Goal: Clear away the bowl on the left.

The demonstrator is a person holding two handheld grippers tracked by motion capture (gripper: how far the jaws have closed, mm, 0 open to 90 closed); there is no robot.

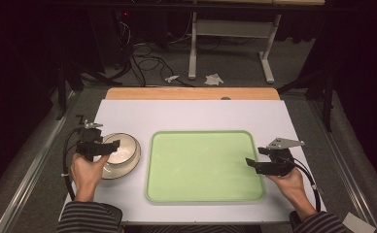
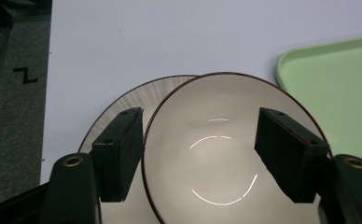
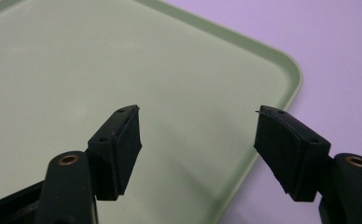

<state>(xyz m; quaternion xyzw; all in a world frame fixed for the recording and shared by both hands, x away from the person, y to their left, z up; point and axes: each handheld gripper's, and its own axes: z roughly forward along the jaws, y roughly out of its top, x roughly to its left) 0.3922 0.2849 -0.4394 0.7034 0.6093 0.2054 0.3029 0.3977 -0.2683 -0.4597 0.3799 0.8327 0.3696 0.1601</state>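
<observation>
dark floor and cables ring a white desk (image 1: 128,116) under the high view. nearest, two striped sleeves come in from the bottom edge. the left hand (image 1: 87,171) holds the left claw (image 1: 110,147) over the bowl (image 1: 123,151), which sits on a plate (image 1: 110,173) at the desk's left side, just beside the tray (image 1: 206,167) but apart from it. in the left gripper view the claw is spread wide and empty, one jaw outside the bowl's (image 2: 216,149) thin dark rim over the plate (image 2: 123,100), the other inside over the glossy well; neither pad presses on anything.

the bowl looks like glazed ceramic: stiff, fairly heavy for its size, slick under rubber pads and liable to chip or crack if dropped or knocked against the plate. the rim wall is the sensible place to pinch, one jaw in, one out, low enough that it will not tip when lifted.

farther right, the right claw (image 1: 252,164) hovers at the tray's right edge, spread and empty; in the right gripper view its jaws stand apart above the bare green tray (image 3: 67,70). beyond the desk a table frame stands on the floor.
</observation>
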